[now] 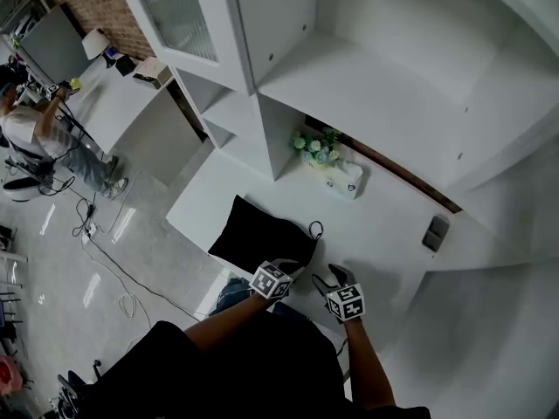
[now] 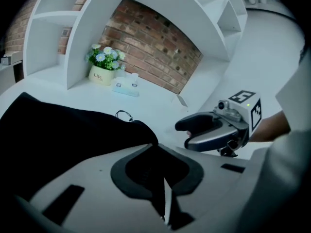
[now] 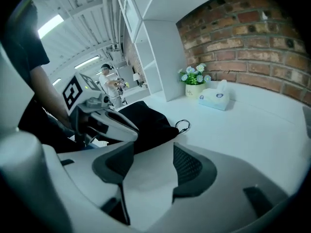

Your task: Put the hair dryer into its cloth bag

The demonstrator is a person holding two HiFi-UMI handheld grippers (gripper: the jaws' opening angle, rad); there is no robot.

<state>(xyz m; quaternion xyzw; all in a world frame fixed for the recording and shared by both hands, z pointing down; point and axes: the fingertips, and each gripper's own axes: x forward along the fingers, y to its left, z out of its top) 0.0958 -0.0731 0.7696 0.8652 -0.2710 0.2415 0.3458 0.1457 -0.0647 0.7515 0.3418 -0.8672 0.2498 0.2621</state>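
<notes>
I have the soft black cloth bag (image 1: pixel 260 234) lying flat on the white counter (image 1: pixel 384 225), its mouth end towards me and its thin cord loop (image 3: pixel 183 126) trailing off the corner. The hair dryer itself shows in none of my views. The bag looks full rather than limp, so I judge the dryer is probably already inside, though I cannot confirm it. My left gripper (image 2: pixel 154 145) sits at the bag's near corner with its jaws drawn together. The black fabric runs right up into their tips, so I read it as pinching the bag's edge. My right gripper (image 3: pixel 153 144) stands just beside the bag with its jaws wide apart and only bare counter between the pads, holding nothing. I take this as the closing stage of the job: the bag is held at its mouth by one tool and the other is free. The next move calls for bringing the free right jaws onto the cord loop, a small, slack target, and keeping the left pinch firm so the mouth does not slide open.
</notes>
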